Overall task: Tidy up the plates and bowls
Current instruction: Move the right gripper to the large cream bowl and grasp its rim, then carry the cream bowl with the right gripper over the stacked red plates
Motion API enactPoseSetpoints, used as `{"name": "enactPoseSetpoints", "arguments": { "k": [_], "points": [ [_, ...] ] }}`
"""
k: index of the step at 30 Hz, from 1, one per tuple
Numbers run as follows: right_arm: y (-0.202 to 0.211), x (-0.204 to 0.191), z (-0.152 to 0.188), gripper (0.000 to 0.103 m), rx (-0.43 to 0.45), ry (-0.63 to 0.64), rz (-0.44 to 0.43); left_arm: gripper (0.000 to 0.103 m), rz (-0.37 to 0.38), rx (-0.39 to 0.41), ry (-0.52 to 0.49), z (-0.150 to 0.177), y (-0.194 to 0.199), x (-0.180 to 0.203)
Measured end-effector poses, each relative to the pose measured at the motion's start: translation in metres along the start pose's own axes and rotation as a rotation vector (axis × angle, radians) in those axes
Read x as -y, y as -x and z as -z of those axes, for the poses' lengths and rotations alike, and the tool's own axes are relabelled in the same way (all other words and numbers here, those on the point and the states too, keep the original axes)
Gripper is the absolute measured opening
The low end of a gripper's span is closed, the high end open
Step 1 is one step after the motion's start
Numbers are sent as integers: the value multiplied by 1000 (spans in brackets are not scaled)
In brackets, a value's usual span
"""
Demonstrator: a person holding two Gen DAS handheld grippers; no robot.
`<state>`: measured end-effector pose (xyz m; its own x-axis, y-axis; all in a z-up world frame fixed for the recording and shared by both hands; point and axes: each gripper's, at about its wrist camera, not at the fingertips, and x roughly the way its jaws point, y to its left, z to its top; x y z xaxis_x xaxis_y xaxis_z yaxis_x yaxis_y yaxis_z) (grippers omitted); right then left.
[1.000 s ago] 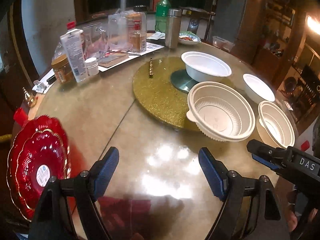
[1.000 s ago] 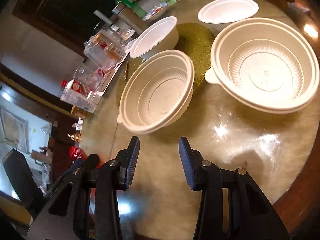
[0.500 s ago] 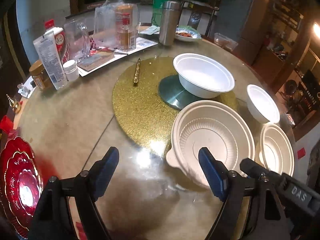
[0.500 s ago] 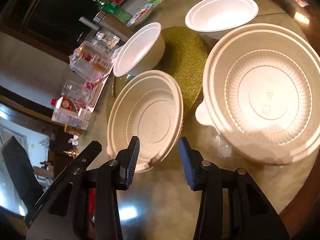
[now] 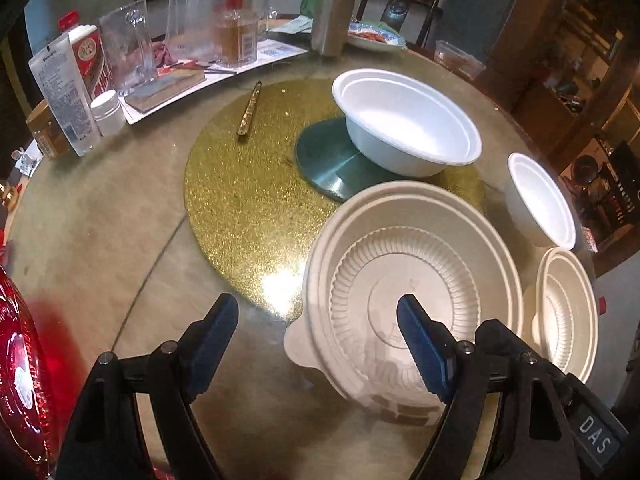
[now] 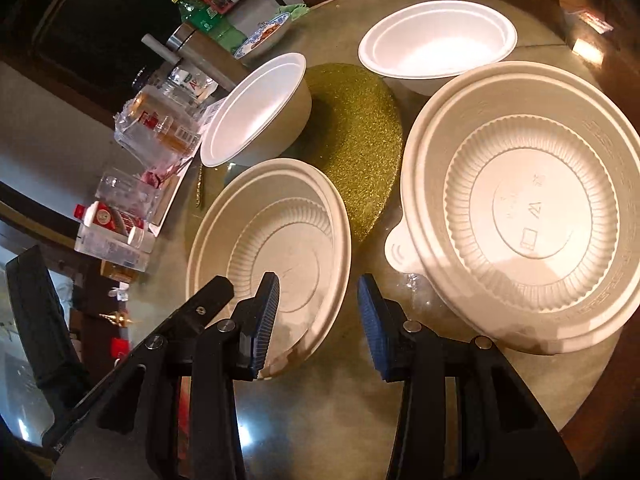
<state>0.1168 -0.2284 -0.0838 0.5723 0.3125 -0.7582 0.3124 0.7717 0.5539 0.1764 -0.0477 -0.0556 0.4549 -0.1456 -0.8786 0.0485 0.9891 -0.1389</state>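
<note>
Has the left gripper [image 5: 316,336] spread wide and gripping nothing. Finds the nearer ribbed bowl [image 5: 412,292] just ahead and to the right of those fingers [image 5: 216,332], straddled at its left-hand rim, with the right pad above the ribbed inside and the left pad outside over bare table [image 5: 120,240]. Has the right gripper [image 6: 318,320] parted by a narrower gap, also empty. Meets the same bowl from its other side, left pad over the inside and right pad outside, the rim running through the gap and seemingly touching neither pad. Cannot tell whether either pair is yet down at rim level. Offers no long axis, being round; gives only a small tab on the near side, between the left fingers and closer to the right one. Puts both hands about equally near, so probably calls for a rim pinch from either side, or both. Leaves little room to the right of the right fingers: crowds in the second ribbed bowl [image 6: 532,208] close beside, with the table's edge just past it. Sets the gold disc [image 5: 256,184] ahead of the left fingers, overlapped in view by the bowl's far rim, then the white bowl [image 5: 408,120] farther ahead and the small white bowl [image 5: 540,200] ahead to the right. Leaves open table to the left of the left fingers, as far as the red plates [image 5: 20,360].
</note>
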Motion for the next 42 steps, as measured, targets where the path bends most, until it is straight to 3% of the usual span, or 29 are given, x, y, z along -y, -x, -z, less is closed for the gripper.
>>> {"name": "enactPoseSetpoints", "arguments": {
  "k": [4, 6, 9, 21, 30, 42],
  "points": [
    [-4, -2, 2, 40, 1, 22, 20, 76, -18, -11, -1, 5, -7, 1],
    [-5, -4, 5, 29, 4, 40, 28, 42, -31, -24, -4, 8, -9, 0],
    [-7, -5, 9, 18, -2, 60, 38, 28, -38, -37, -8, 14, -11, -2],
    [14, -20, 47, 16, 17, 146, 25, 25, -51, 31, -3, 47, 27, -20],
    [34, -56, 85, 16, 50, 270, -21, 25, -48, 104, 35, 79, 73, -50],
    [47, -90, 114, 16, 61, 366, -57, 22, -52, 188, 96, 96, 109, -84]
  ]
}}
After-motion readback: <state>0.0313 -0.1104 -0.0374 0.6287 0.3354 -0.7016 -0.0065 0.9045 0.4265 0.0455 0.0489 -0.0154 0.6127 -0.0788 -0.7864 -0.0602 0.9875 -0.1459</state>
